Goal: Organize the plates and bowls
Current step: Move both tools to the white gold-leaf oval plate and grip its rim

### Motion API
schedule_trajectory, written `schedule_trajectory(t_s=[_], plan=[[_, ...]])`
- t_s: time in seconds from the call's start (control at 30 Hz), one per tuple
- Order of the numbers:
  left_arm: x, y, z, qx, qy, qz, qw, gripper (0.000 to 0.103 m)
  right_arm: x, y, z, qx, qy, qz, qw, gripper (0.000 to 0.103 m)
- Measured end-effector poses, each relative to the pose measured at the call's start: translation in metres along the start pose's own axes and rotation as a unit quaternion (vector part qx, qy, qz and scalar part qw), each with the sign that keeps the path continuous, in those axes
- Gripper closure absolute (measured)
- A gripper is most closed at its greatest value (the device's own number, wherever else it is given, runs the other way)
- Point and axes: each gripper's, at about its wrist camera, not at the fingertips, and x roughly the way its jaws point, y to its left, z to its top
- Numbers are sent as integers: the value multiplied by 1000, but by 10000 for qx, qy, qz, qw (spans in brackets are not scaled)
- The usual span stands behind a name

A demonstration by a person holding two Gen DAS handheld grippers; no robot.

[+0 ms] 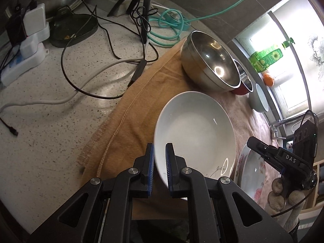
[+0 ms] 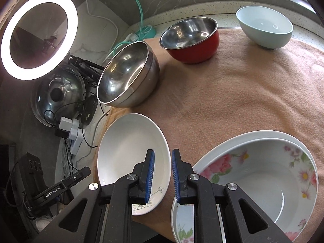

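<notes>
My left gripper (image 1: 160,168) is shut on the near rim of a plain white plate (image 1: 194,129), which lies at the left edge of the tan cloth (image 1: 131,133). From the right wrist view, that plate (image 2: 129,149) is just left of my right gripper (image 2: 163,174). The right gripper's jaws stand slightly apart with only cloth between them. To its right, a floral bowl (image 2: 259,182) rests in stacked dishes. Farther back stand a steel bowl (image 2: 125,75), a red bowl (image 2: 192,40) and a pale green bowl (image 2: 265,26).
Left of the cloth, the speckled counter (image 1: 60,105) carries tangled cables, a power strip (image 1: 24,60), a tripod (image 1: 145,0) and a glass pot lid (image 2: 58,95). A ring light (image 2: 38,34) glows at the left. A green bottle (image 1: 265,58) and an orange (image 1: 268,79) stand on the windowsill.
</notes>
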Motion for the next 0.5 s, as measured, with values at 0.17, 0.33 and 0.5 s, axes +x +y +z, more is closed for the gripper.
schedule_trajectory(t_s=[0.17, 0.33, 0.5], plan=[[5, 2, 2, 8, 55, -31, 10000, 93, 12, 5, 3, -106, 113, -79, 9998, 87], [9, 2, 4, 70, 76, -2, 9999, 93, 23, 10, 5, -193, 201, -165, 9995, 87], [15, 5, 5, 51, 168, -21, 9998, 93, 32, 16, 6, -291, 248, -268, 9989, 87]])
